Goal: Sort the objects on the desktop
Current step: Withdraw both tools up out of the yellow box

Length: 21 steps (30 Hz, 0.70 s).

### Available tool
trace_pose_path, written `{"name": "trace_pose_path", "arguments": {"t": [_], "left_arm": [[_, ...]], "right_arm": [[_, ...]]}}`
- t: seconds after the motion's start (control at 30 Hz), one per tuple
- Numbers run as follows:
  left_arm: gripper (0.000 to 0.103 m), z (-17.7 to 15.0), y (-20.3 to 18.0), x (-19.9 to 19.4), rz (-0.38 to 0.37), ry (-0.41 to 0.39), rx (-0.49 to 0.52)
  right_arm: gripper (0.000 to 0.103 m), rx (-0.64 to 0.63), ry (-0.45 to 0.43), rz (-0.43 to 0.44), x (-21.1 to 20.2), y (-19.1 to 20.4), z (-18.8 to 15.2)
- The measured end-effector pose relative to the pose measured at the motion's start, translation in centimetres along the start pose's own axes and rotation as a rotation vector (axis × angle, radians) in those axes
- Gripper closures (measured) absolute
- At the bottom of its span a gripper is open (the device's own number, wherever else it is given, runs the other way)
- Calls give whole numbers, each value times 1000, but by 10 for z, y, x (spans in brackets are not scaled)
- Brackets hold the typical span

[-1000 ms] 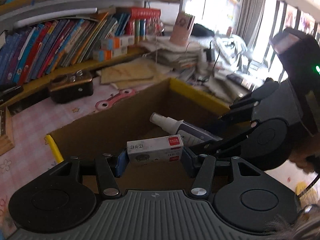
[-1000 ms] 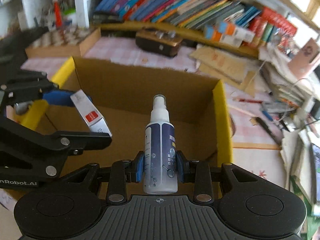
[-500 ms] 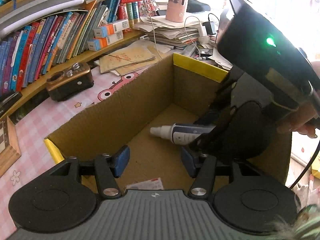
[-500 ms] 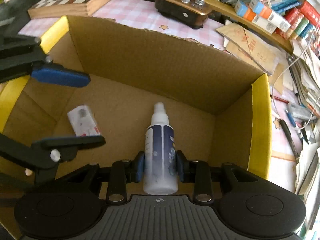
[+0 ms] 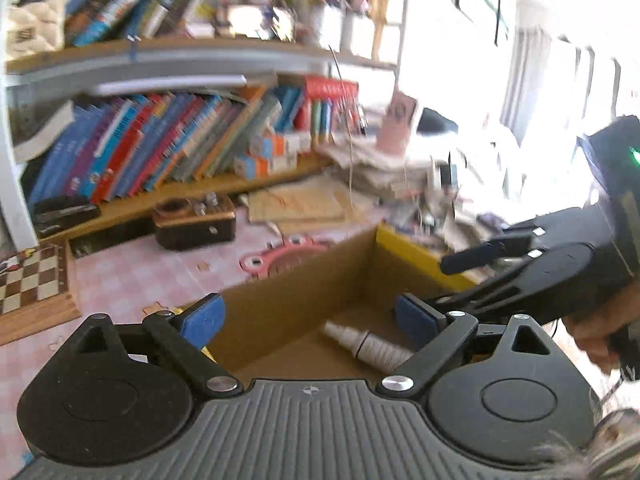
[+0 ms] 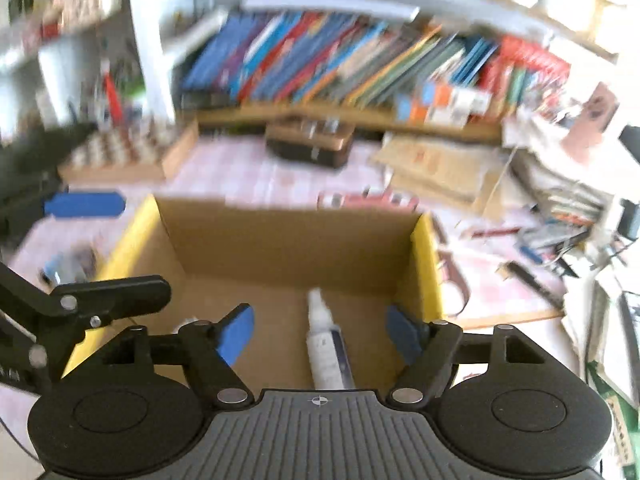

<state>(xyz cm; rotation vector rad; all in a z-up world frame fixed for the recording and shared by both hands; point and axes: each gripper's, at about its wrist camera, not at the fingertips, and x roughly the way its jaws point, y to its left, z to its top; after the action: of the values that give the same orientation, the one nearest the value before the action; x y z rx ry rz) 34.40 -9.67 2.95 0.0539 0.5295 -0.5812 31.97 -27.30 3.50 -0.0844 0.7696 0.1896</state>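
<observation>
Cardboard box (image 6: 288,240) already has the spray bottle (image 6: 328,356) lying flat on its floor, so that bit of the sorting looks done imo. Right tool (image 6: 320,334) is spread wide with nothing in it, bottle at 12 o'clock between the blue pads, not touching. Left tool (image 5: 308,320) is wide apart and empty too. Out at 2 o'clock the table (image 6: 500,276) has loose pens and papers left.
</observation>
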Motion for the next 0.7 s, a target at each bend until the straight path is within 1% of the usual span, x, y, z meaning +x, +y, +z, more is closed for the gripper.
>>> {"name": "trace_pose_path", "arguments": {"t": [0.1, 0.2, 0.27, 0.47, 0.53, 0.6, 0.7], "left_arm": [[8, 3, 3, -19, 15, -50, -34], [5, 1, 3, -40, 25, -91, -52], [3, -2, 0, -53, 34, -112, -53], [1, -14, -6, -90, 67, -156, -62], [0, -22, -7, -103, 80, -170, -66], [0, -32, -9, -115, 106, -181, -52], [0, -47, -9, -131, 126, -174, -55]], "right_arm": [[18, 13, -84, -27, -21, 3, -2], [18, 22, -151, -56, -41, 10, -9], [18, 27, -181, -68, -54, 13, -14], [17, 14, -283, -122, -86, 32, -34], [13, -16, -326, -161, -96, 43, -43], [10, -45, -365, -192, -106, 55, -52], [8, -40, -404, -207, -119, 69, -69]]}}
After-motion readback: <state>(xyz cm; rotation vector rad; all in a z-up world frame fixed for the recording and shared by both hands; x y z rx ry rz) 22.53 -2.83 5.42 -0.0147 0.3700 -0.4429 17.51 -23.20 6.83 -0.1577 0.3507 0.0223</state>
